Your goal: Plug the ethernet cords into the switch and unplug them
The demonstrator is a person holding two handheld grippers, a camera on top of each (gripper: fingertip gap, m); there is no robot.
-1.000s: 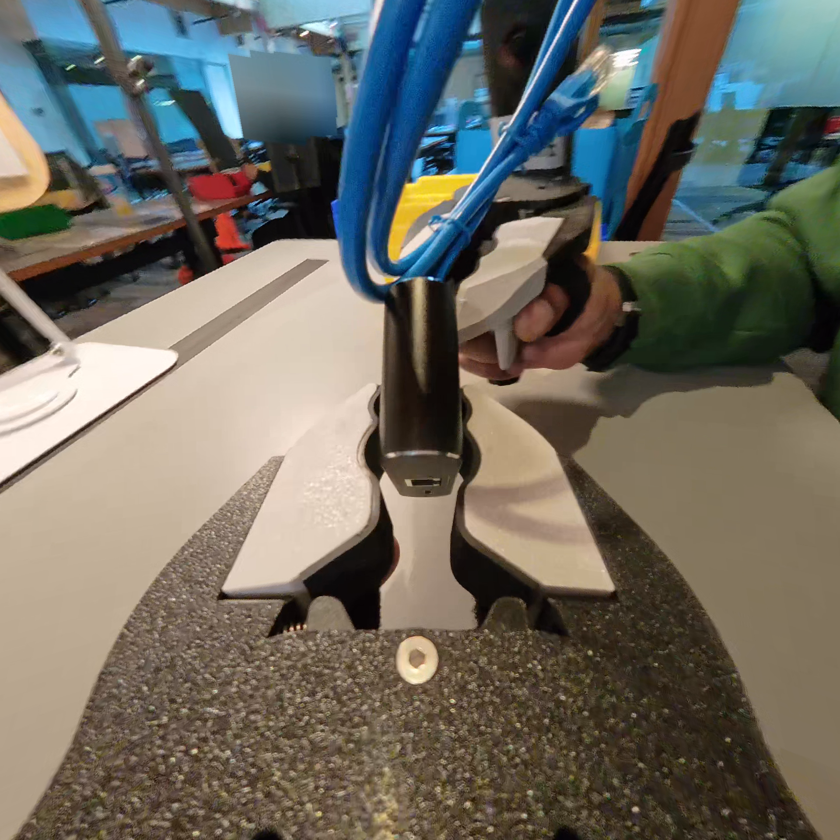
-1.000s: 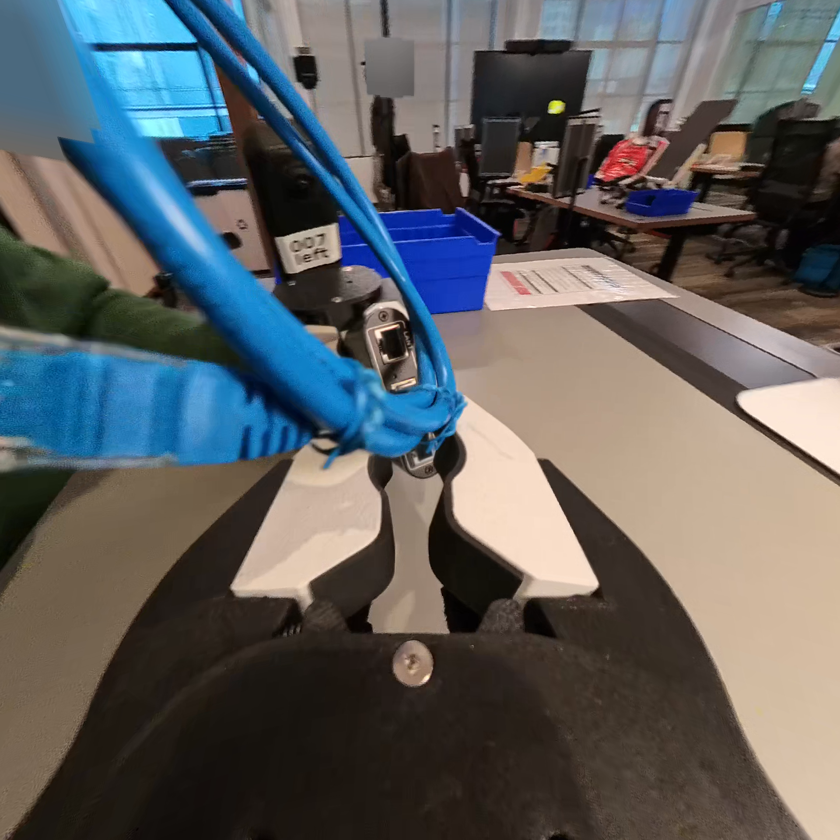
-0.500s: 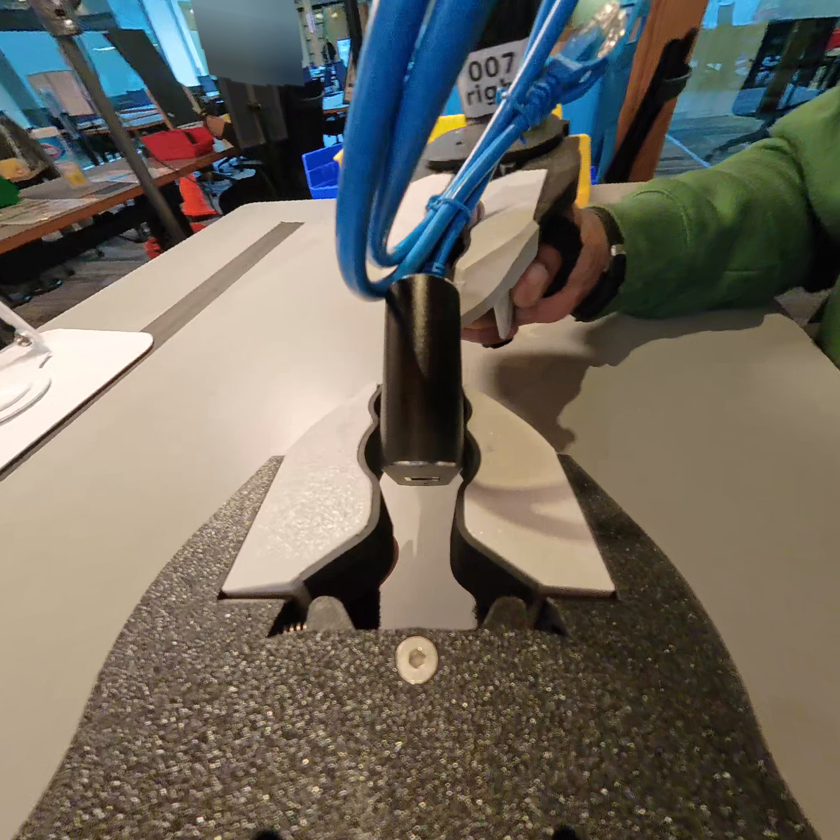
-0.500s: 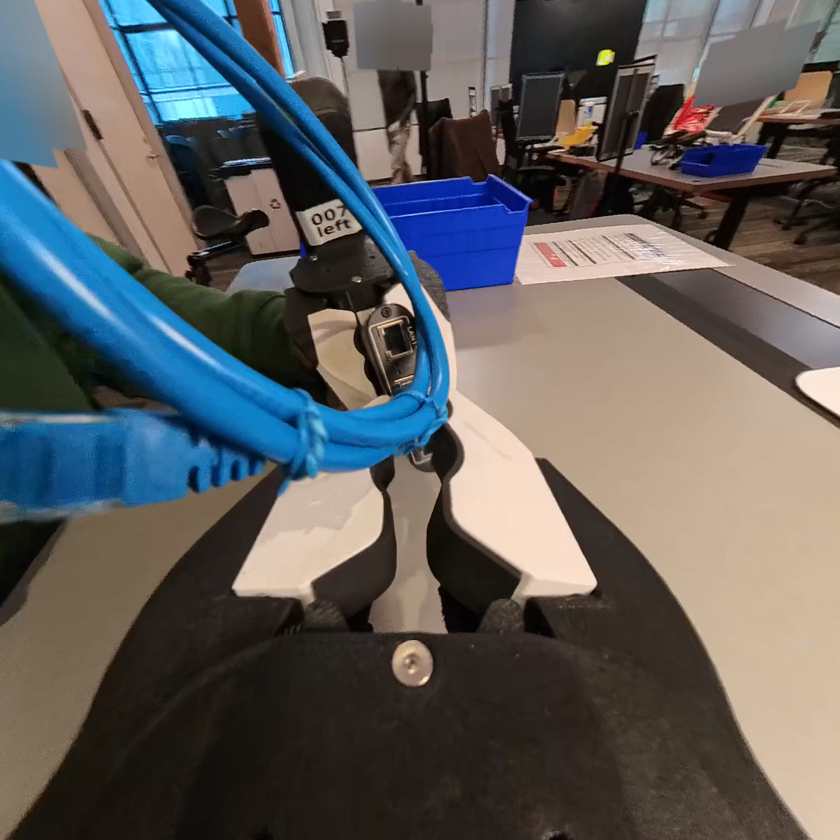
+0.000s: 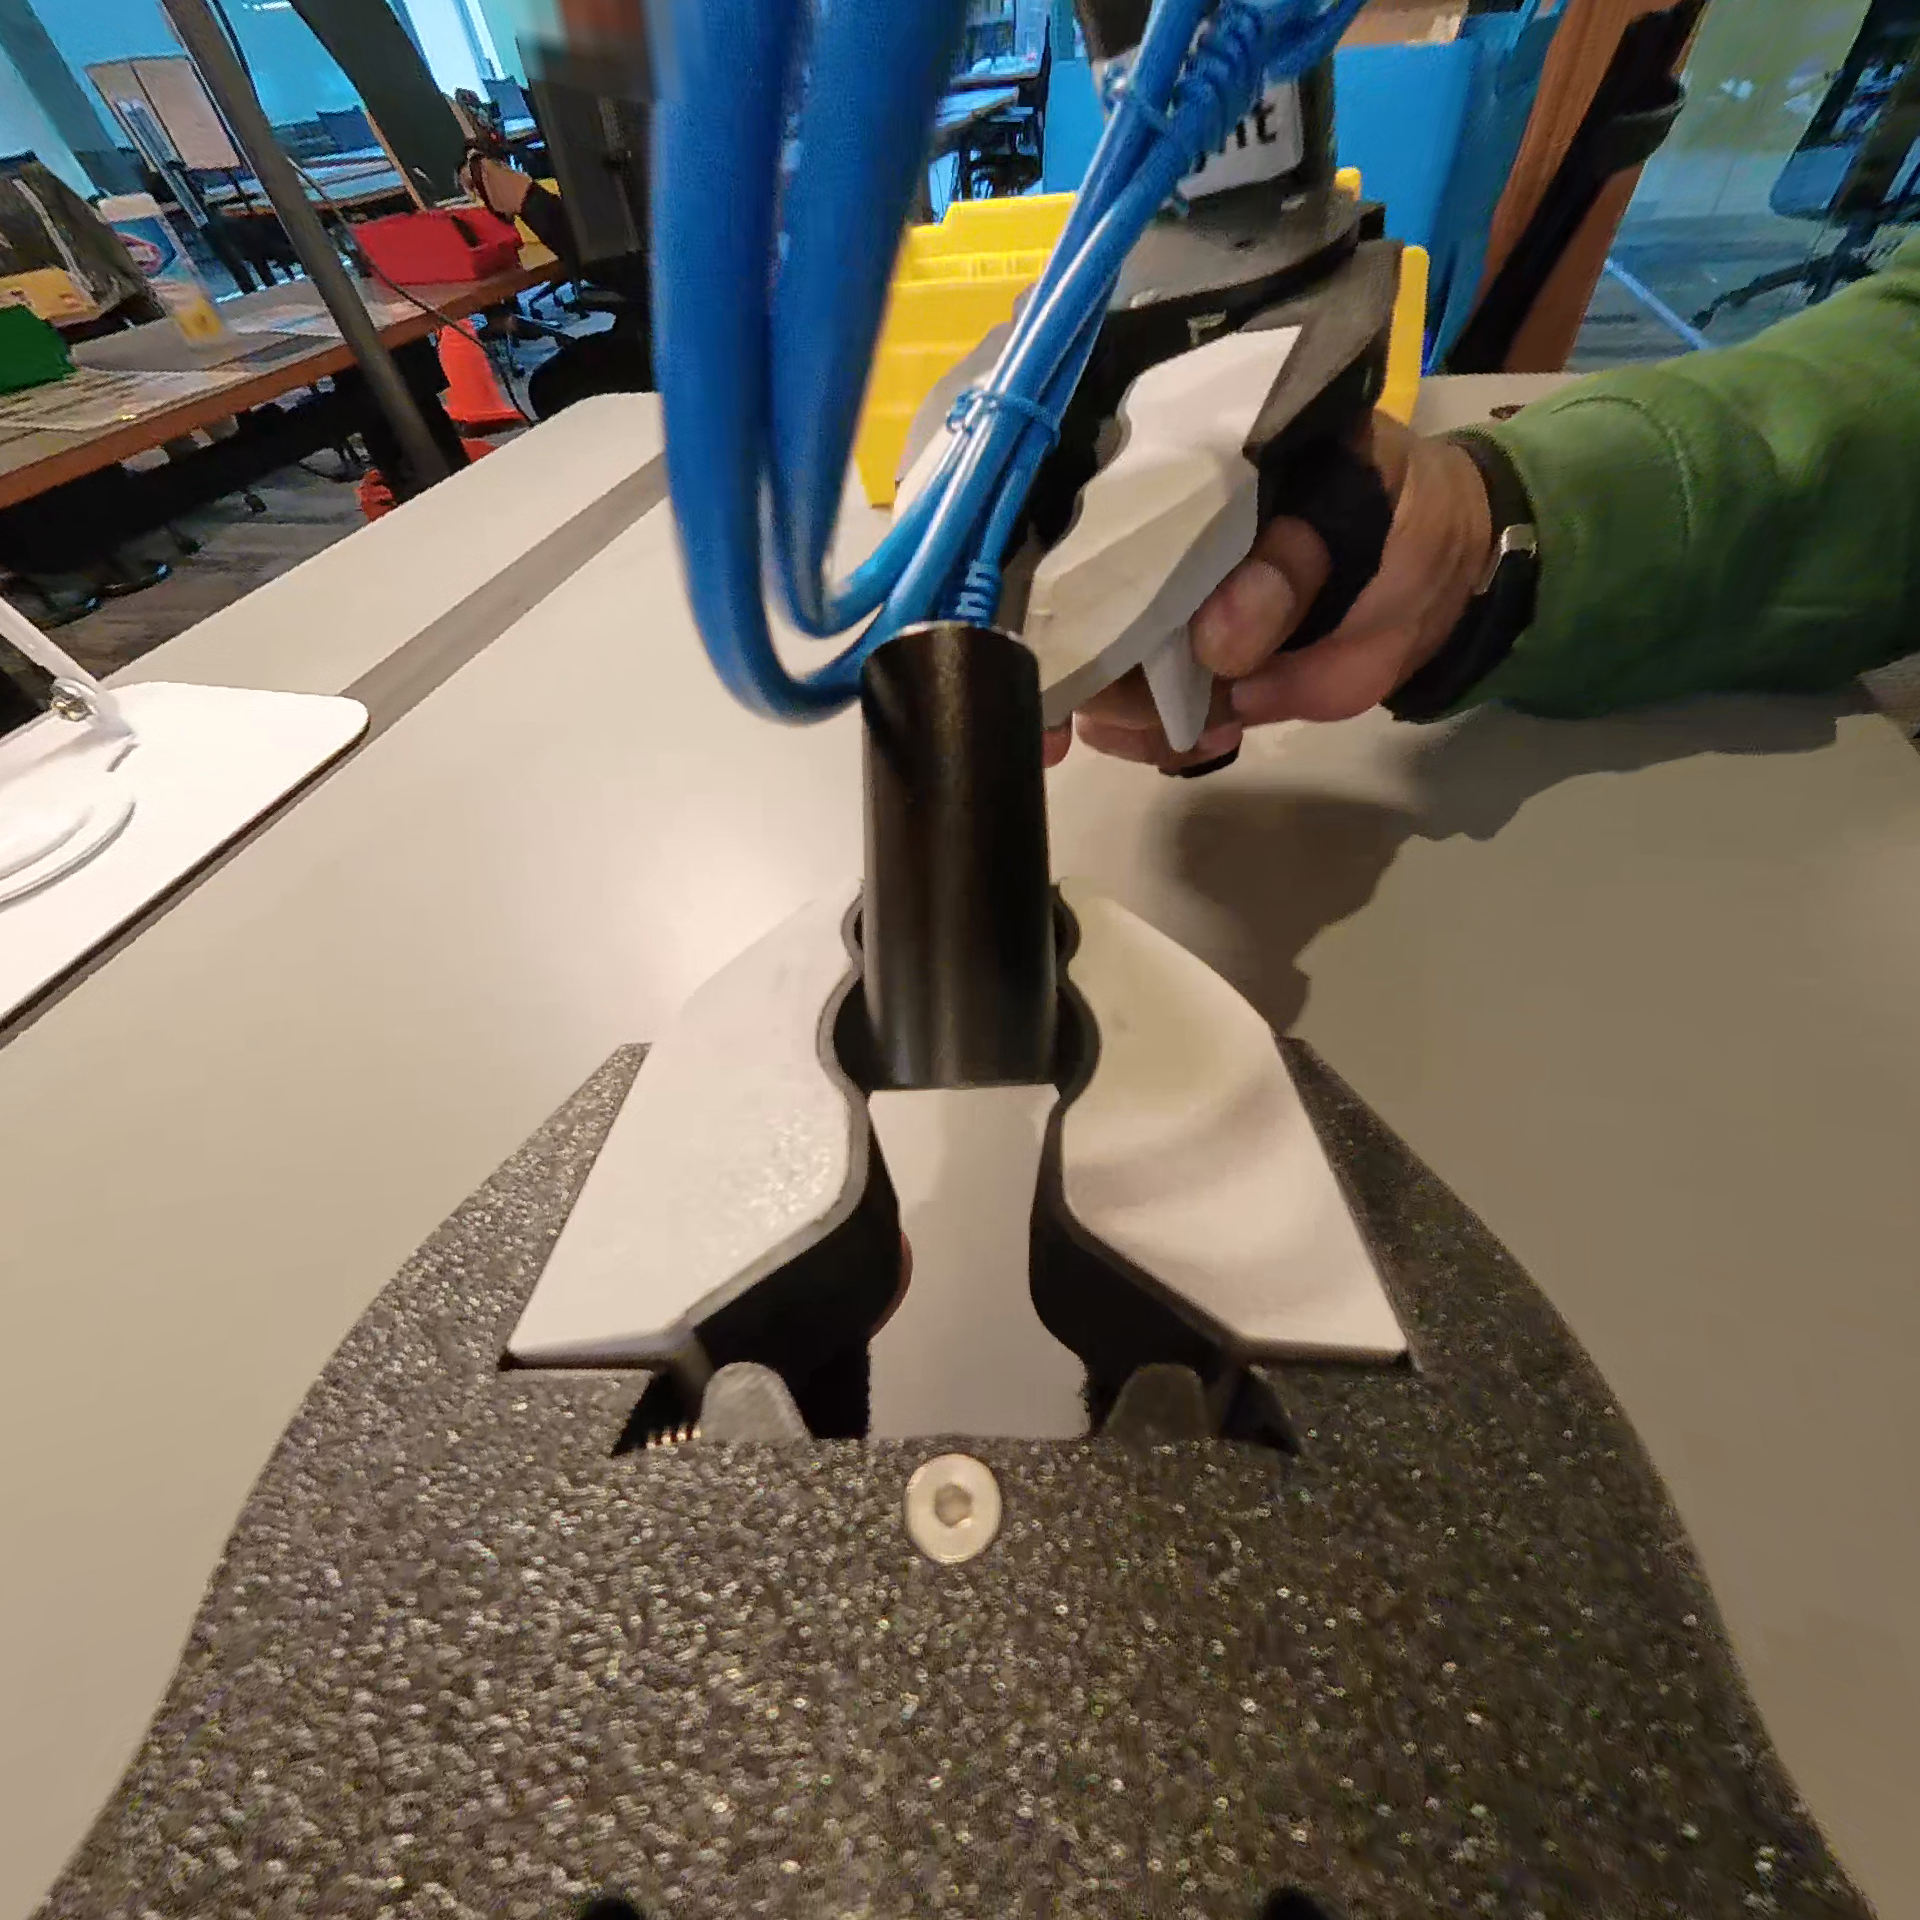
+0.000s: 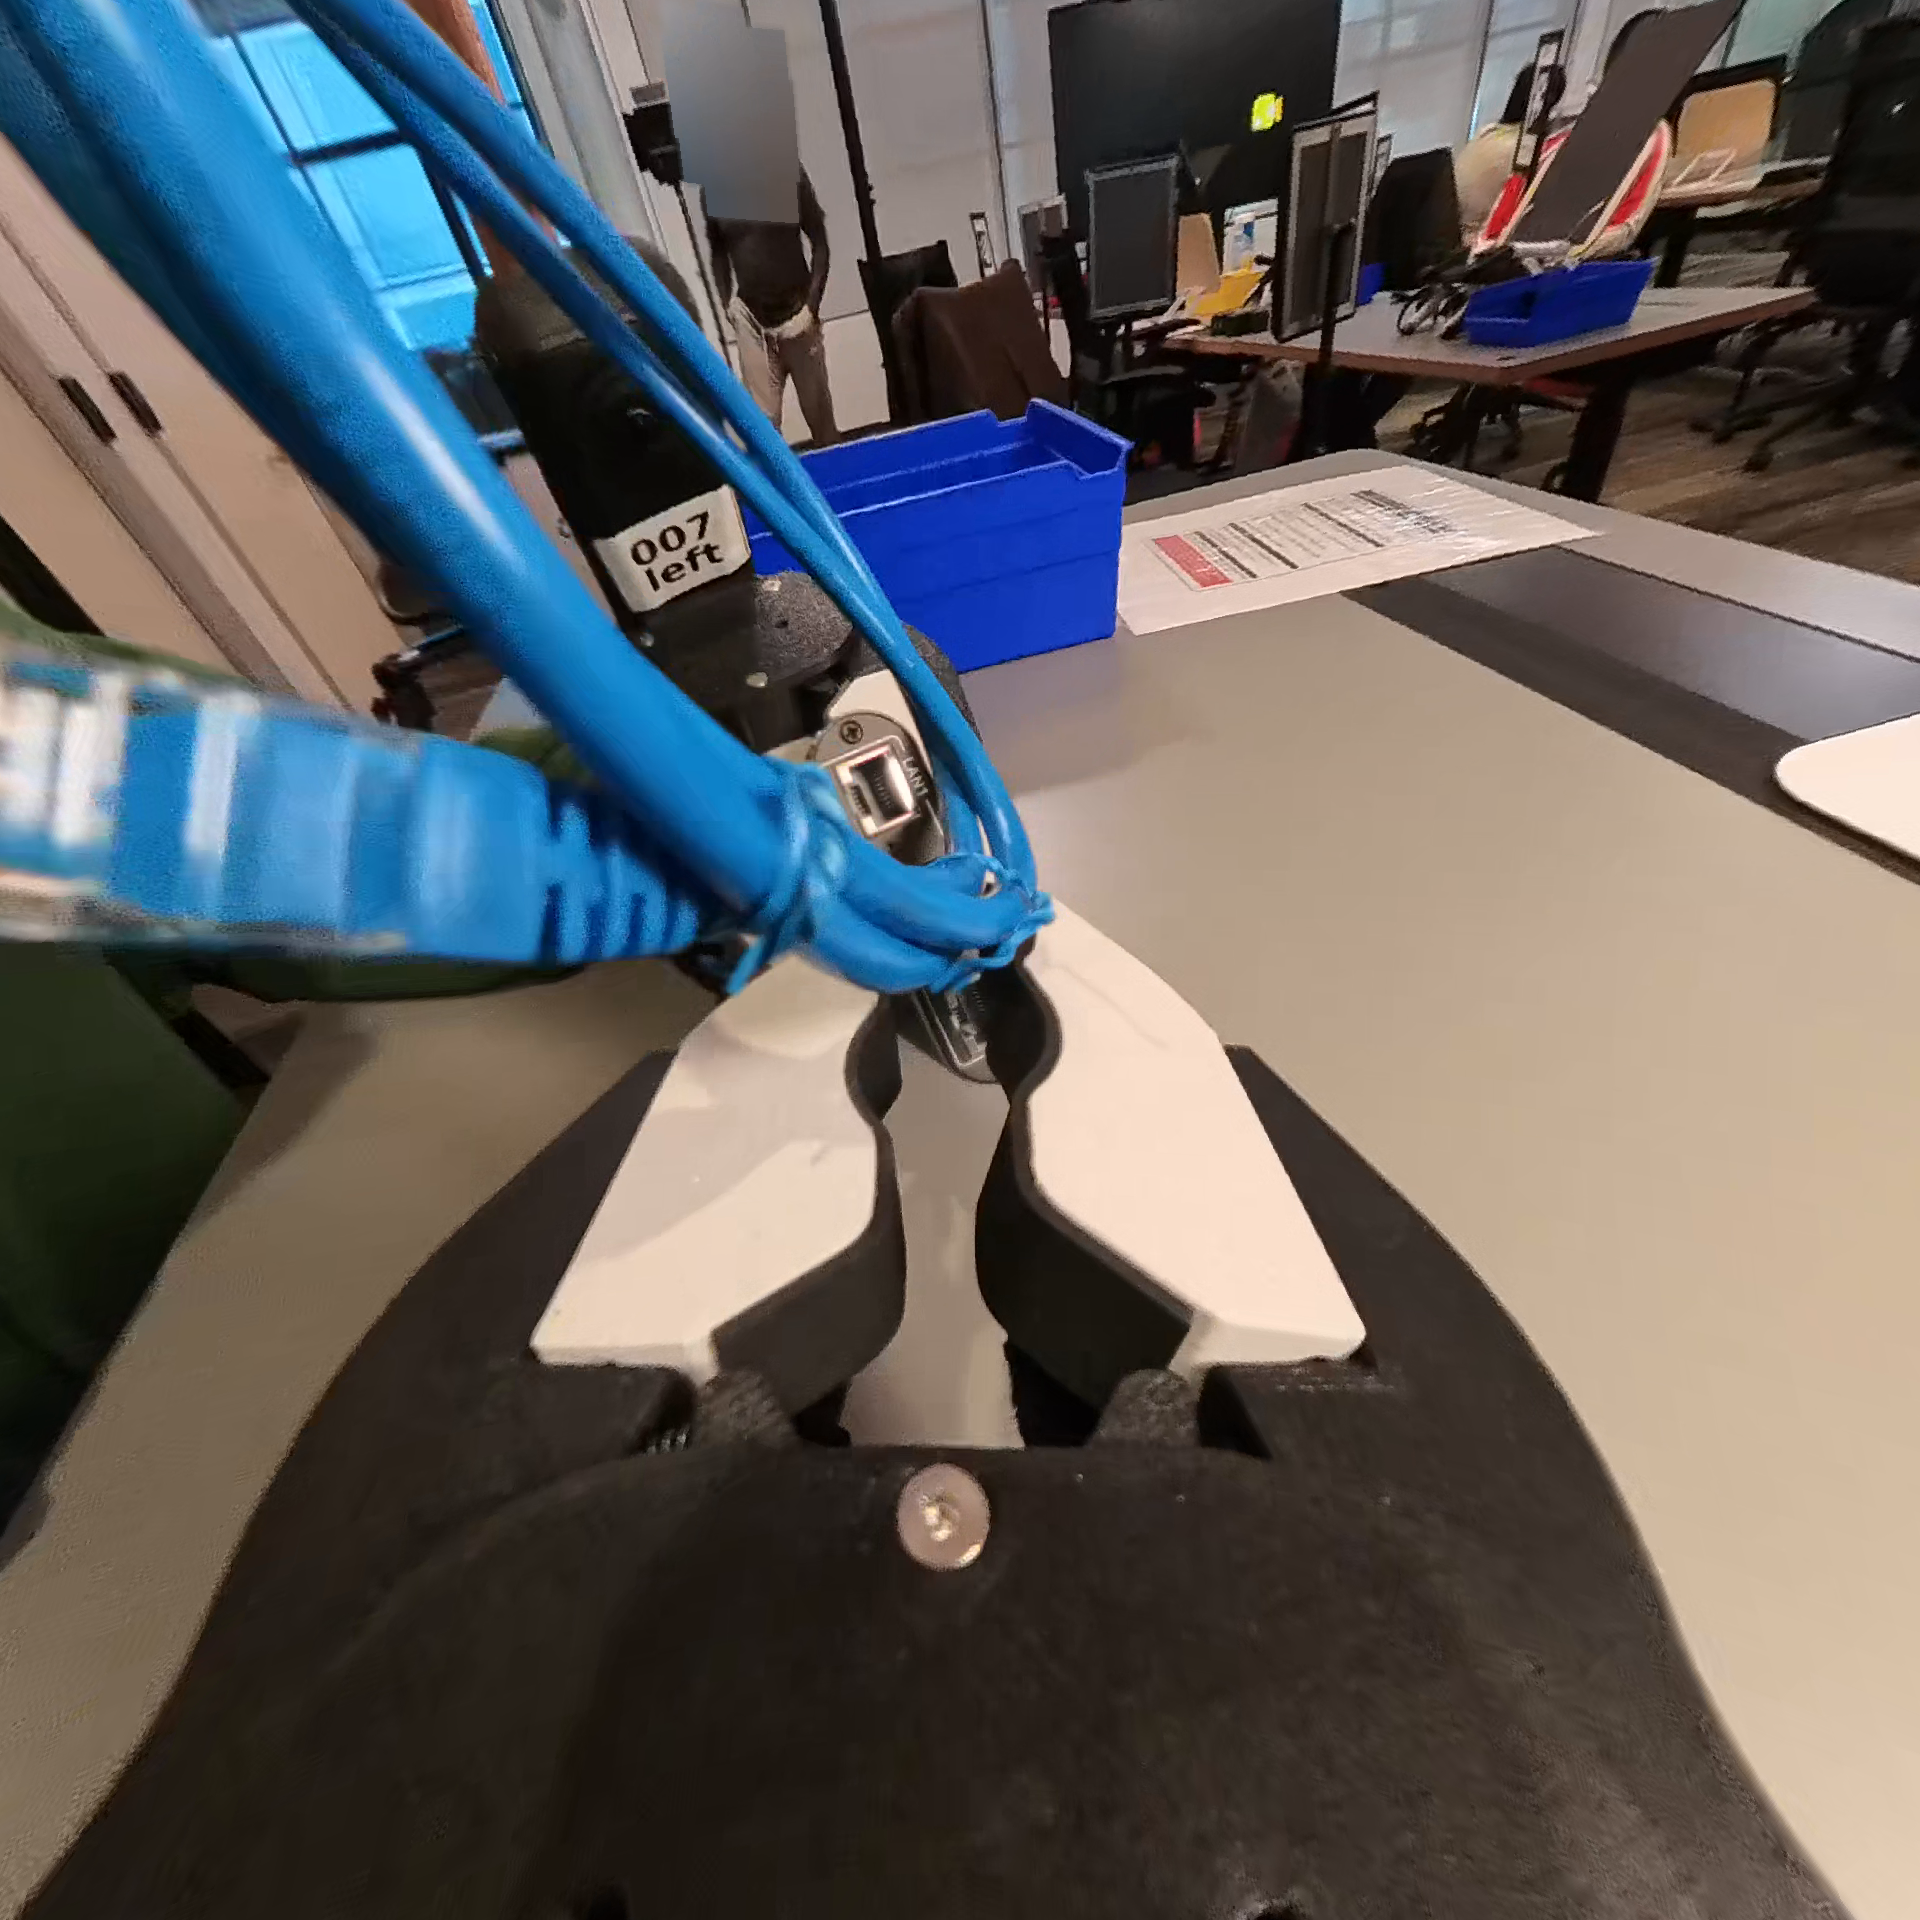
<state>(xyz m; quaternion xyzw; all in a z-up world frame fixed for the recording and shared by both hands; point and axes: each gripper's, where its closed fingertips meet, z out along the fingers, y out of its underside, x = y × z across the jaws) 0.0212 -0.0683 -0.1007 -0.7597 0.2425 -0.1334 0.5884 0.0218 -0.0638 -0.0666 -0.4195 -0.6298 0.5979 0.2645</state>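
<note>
Ethernet cords: blue, bundled w/ twist ties, looping up above the switch. Switch is a black cylinder, standing on end in the left claw, both white fingers pressed vs its sides, above the grey surface. Right wrist view shows the switch's end face w/ a port looking back at that camera.

Right claw is nearly closed, tips pinching the tied bundle just past the lower twist tie; in the left wrist view it comes in from upper right, held by a hand in a green sleeve. One blue plug sticks out loose at left, close to the right camera, blurred. Can't tell if any plug sits in the port; cable end by the switch top is partly hidden.

Elsewhere: blue bin and laminated sheet at the surface's far edge, yellow bin behind, white flat base at left.
</note>
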